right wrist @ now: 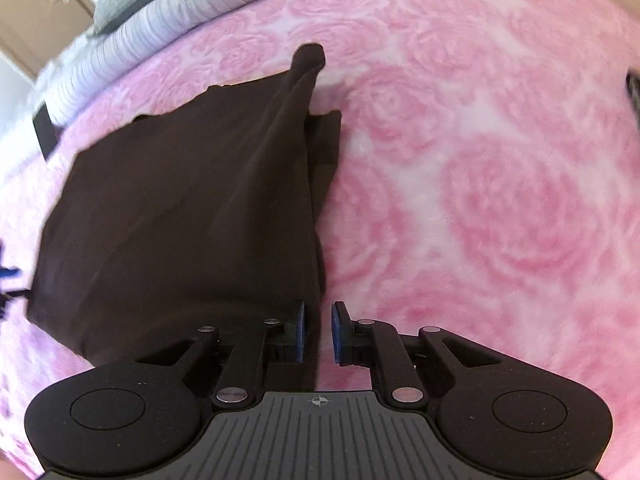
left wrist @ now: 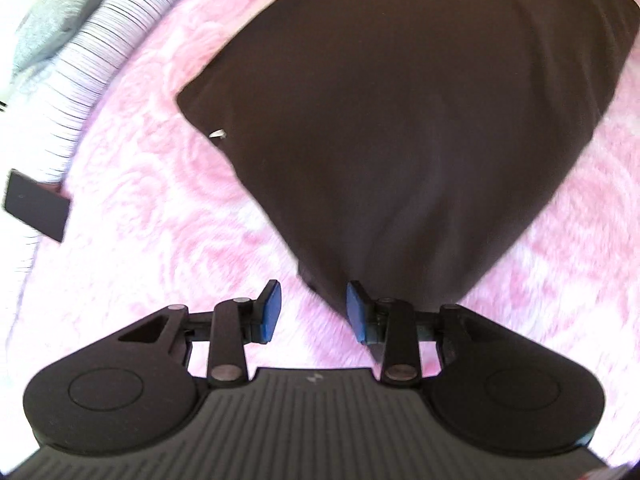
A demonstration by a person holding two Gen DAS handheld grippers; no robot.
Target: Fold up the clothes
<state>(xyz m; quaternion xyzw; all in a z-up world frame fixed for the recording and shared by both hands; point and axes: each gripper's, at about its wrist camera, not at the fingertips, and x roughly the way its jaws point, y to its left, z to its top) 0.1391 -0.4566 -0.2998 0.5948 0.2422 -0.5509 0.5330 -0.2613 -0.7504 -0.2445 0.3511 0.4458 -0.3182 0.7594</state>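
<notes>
Dark brown garment spread on pink rose-patterned blanket, far edges blurred, left gripper partly open over its near corner, gripping nothing, right gripper narrowed to a small gap, fabric edge between 2 pads, contact unclear.

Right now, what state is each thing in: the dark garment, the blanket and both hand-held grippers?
Dark garment: partly folded, lying on the blanket, one edge bunched into a ridge.
Pink rose blanket: spread flat under the garment.
Left hand-held gripper: open, garment's near corner at one pad, not pinched.
Right hand-held gripper: jaws narrow but apart, garment's edge between them, not clamped.
Flat black object: lying at the blanket's edge.
</notes>
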